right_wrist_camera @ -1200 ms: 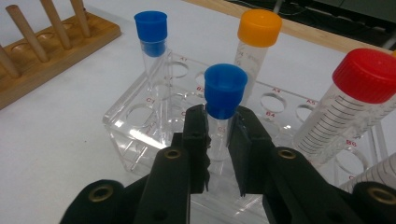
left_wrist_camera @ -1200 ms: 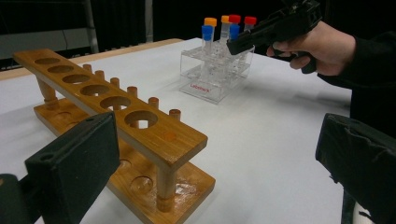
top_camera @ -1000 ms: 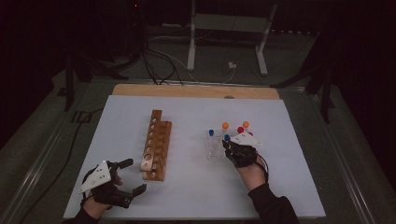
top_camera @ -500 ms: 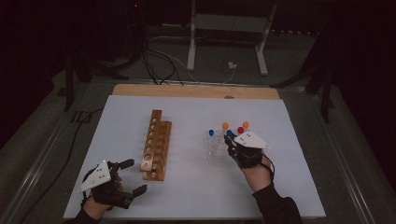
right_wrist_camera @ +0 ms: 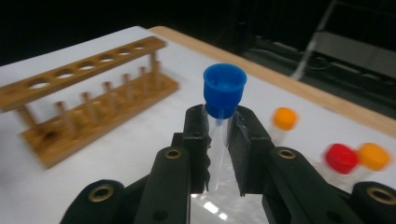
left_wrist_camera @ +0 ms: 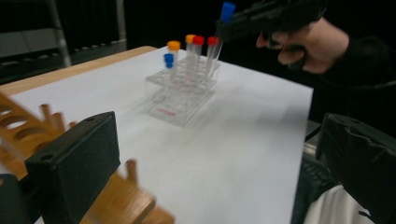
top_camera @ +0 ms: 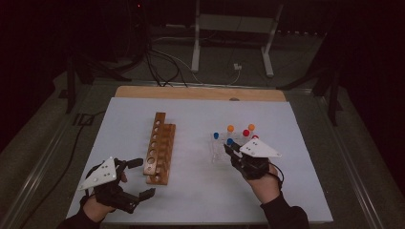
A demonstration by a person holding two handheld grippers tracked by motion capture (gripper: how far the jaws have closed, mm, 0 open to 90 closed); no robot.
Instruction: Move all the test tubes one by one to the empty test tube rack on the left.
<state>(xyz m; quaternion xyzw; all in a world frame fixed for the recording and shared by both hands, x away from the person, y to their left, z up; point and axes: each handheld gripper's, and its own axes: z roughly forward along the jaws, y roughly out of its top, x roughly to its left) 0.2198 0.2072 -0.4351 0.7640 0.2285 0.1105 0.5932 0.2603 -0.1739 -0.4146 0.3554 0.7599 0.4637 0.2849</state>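
Fingers (right_wrist_camera: 201, 140) of right gripper (right_wrist_camera: 218, 135) clamped on blue-capped tube (right_wrist_camera: 224, 91) just under cap, tube raised above clear rack (left_wrist_camera: 182, 95). Right hand (top_camera: 264, 183) angled forward over rack. Left gripper (top_camera: 136, 179) wide apart, holding nothing, beside wooden rack (top_camera: 160, 148). Tube's lower end hidden by jaws. Red marking on clear rack unreadable.

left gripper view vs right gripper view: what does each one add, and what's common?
Left gripper view alone: the left gripper's open jaws with nothing between them, the clear tube rack, and the hand carrying the right gripper.

Right gripper view alone: a close look at the right gripper's jaws shut on the tube just under its cap, and the stand beyond the table.

Both: the blue-capped tube, the wooden rack, red and orange caps, the white mat.
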